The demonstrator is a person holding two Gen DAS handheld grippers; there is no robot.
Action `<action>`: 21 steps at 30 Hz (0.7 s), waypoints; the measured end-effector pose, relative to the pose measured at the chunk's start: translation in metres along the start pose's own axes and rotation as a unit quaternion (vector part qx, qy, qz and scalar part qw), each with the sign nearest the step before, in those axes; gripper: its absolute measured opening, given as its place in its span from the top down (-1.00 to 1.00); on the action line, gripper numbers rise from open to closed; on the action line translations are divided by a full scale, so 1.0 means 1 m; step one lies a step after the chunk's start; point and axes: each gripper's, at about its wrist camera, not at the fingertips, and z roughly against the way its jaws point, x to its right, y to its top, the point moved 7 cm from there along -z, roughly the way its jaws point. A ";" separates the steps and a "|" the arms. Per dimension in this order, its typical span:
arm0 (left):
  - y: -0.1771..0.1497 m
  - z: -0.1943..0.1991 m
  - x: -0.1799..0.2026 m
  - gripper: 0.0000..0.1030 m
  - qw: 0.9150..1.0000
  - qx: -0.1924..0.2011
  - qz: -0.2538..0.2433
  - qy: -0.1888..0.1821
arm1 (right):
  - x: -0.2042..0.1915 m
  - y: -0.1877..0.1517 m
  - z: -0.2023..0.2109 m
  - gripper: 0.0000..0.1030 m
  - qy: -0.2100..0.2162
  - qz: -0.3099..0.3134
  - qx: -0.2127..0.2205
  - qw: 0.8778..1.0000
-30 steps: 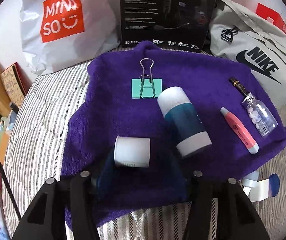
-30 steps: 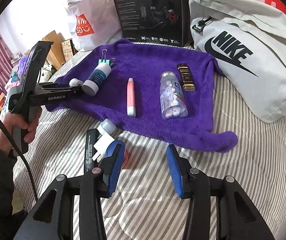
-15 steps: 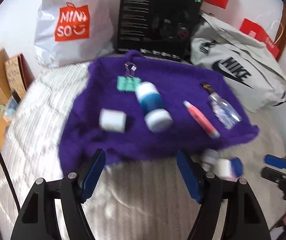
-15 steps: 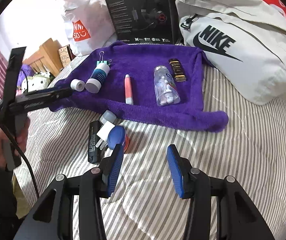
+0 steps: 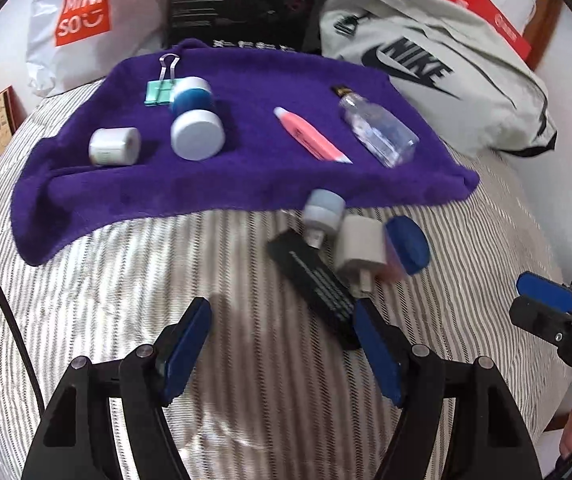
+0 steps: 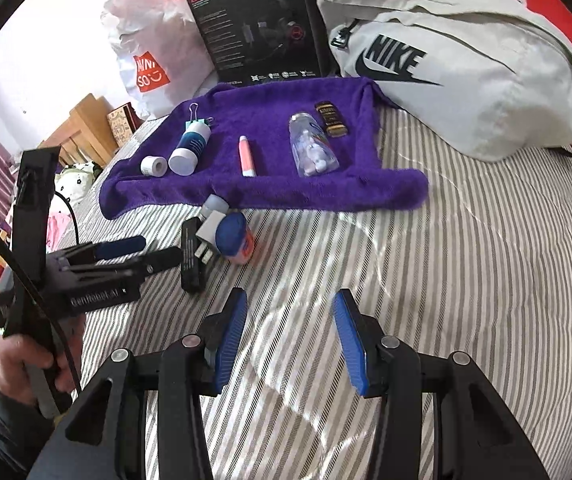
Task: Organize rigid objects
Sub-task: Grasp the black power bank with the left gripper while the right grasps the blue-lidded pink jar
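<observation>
A purple towel (image 5: 246, 168) (image 6: 270, 136) on the striped bed holds a white tape roll (image 5: 114, 146), a blue-and-white bottle (image 5: 196, 120), a green binder clip (image 5: 160, 90), a pink tube (image 5: 311, 140), a clear pill bottle (image 5: 381, 136) and a small dark bar (image 6: 330, 119). In front of the towel lie a black bar (image 5: 317, 284), a white plug (image 5: 359, 248), a small grey-capped bottle (image 5: 321, 210) and a blue-lidded jar (image 5: 405, 246) (image 6: 234, 238). My left gripper (image 5: 282, 344) is open and empty just before the black bar. My right gripper (image 6: 289, 340) is open and empty over bare bedding.
A white Miniso bag (image 5: 74, 20), a black headset box (image 6: 258, 28) and a grey Nike bag (image 6: 465, 68) stand behind the towel. The left gripper also shows in the right wrist view (image 6: 138, 252). Wooden furniture (image 6: 82, 128) stands beyond the bed's left side.
My left gripper let go of the white tape roll on the towel, pulled back and swung right toward the loose items. My right gripper drew back a little.
</observation>
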 end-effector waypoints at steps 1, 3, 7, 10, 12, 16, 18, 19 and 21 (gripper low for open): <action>0.000 -0.001 0.003 -0.40 1.000 -0.001 -0.003 0.002 | 0.001 -0.002 0.000 0.12 0.001 -0.002 0.000 1.000; 0.001 -0.003 0.006 -0.40 1.000 -0.001 -0.004 0.006 | 0.001 -0.004 0.000 0.12 0.002 -0.005 0.000 1.000; 0.002 -0.006 0.015 -0.40 1.000 -0.003 -0.017 0.027 | 0.000 -0.007 -0.001 0.12 0.005 -0.006 -0.003 1.000; 0.001 -0.008 0.017 -0.41 0.998 0.001 -0.034 0.044 | -0.002 -0.008 -0.003 0.12 0.005 -0.004 -0.007 1.000; -0.001 -0.007 0.016 -0.44 0.998 0.003 -0.042 0.049 | -0.002 -0.008 -0.005 0.12 0.004 -0.002 -0.009 1.000; -0.005 -0.002 0.001 -0.47 0.997 0.001 -0.043 0.060 | -0.003 -0.009 -0.007 0.12 0.001 0.003 -0.014 1.000; -0.007 0.001 -0.011 -0.47 0.997 0.000 -0.036 0.069 | -0.003 -0.009 -0.008 0.12 -0.001 0.004 -0.015 1.000; -0.007 0.001 -0.015 -0.47 0.997 0.001 -0.035 0.072 | -0.004 -0.009 -0.008 0.12 -0.002 0.005 -0.015 1.000; -0.007 0.003 -0.021 -0.47 0.997 0.007 -0.030 0.067 | -0.004 -0.009 -0.010 0.12 0.001 0.005 -0.016 1.000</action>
